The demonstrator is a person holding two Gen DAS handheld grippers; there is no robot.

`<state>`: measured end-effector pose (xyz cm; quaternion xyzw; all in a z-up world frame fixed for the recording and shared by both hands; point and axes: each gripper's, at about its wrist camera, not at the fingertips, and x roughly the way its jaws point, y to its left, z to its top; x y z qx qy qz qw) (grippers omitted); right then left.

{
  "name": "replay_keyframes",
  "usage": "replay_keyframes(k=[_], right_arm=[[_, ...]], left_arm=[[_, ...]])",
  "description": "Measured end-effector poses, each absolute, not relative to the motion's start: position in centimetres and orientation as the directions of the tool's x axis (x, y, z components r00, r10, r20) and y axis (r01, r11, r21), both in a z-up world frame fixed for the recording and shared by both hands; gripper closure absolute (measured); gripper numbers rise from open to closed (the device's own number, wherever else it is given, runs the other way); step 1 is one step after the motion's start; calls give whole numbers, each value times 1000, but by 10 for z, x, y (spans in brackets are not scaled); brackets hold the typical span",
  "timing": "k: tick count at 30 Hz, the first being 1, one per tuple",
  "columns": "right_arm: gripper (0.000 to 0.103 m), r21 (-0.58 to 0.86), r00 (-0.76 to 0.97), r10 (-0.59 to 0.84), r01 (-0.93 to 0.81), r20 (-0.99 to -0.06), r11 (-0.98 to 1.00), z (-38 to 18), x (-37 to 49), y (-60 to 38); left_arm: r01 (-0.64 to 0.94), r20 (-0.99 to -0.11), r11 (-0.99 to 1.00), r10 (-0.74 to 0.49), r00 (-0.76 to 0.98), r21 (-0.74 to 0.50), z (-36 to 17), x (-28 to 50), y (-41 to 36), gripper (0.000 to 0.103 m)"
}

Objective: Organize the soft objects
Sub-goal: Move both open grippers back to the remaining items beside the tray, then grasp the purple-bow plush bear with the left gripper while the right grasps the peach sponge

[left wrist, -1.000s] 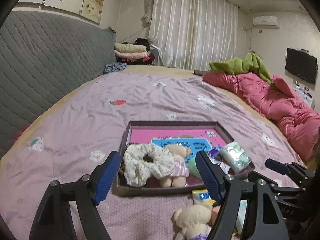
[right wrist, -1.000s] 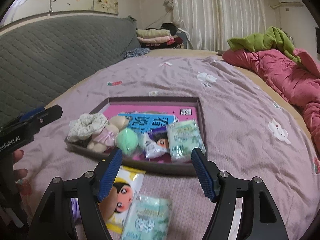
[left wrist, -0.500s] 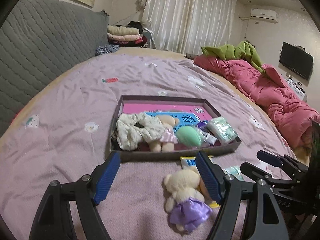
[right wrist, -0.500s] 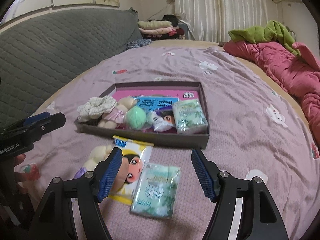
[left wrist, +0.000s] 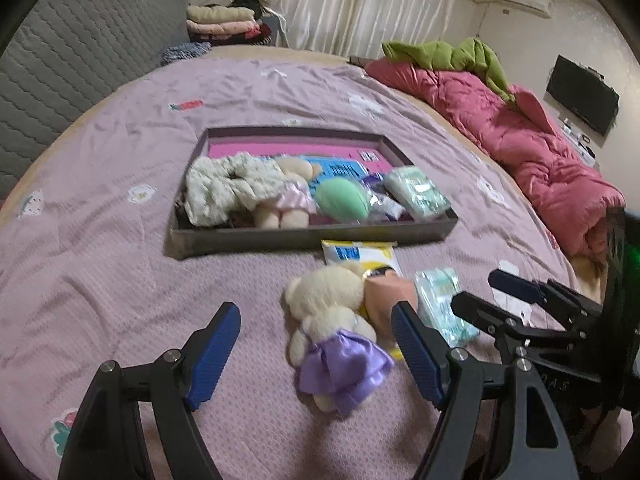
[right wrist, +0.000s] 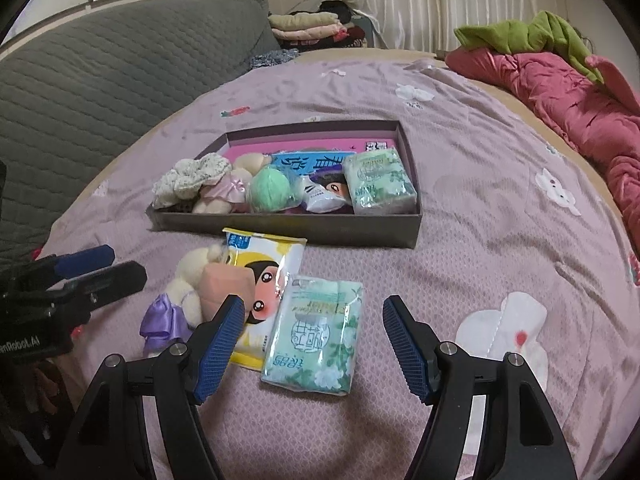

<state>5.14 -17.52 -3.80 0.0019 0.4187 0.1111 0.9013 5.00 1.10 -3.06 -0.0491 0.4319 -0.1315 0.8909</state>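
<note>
Left gripper (left wrist: 316,354) w/ jaws spread wide, nothing between the pads, hanging over a cream teddy in a purple dress (left wrist: 334,332) lying on the lilac bedspread (left wrist: 100,280). Right gripper (right wrist: 314,346) likewise released, empty, above a mint tissue pack (right wrist: 316,332) printed w/ Chinese characters, too small to read for sure. Beside it: a yellow-white pack w/ cartoon face (right wrist: 264,276) and a peach block (right wrist: 226,286) touching the teddy. Just behind, the dark tray (right wrist: 320,232) holds a scrunchie (right wrist: 192,178), pink-dress teddy (right wrist: 226,190), green ball (right wrist: 272,190), small cartoon pack (right wrist: 326,194), 2nd tissue pack (right wrist: 378,180), over a blue card w/ big characters. Left gripper's body in right view reads "enRobot.AI", partly cut off.
</note>
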Motion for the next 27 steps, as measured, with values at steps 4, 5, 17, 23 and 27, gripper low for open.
replay_keyframes(k=[4,5,17,23,27], right_arm=[[30,93,609,203,-208,-767,974,-42,52,-174],[30,90,607,202,-210,-769,974,-43,52,-174],[30,141,603,285,-275,-745,951,-40,54,-166],[30,143,580,327,-340,-747,929,-44,60,-150],[30,167,561,362,-369,-745,914,-48,67,-144]], left_arm=[[222,-781,954,-295,550,-203,-39,50,3,26],[227,-787,952,-297,541,-204,-41,50,2,26],[227,-848,961,-249,468,-157,-66,54,-5,26],[220,-857,965,-232,460,-143,-72,58,-1,26],[207,-862,964,-247,444,-169,-76,64,6,26]])
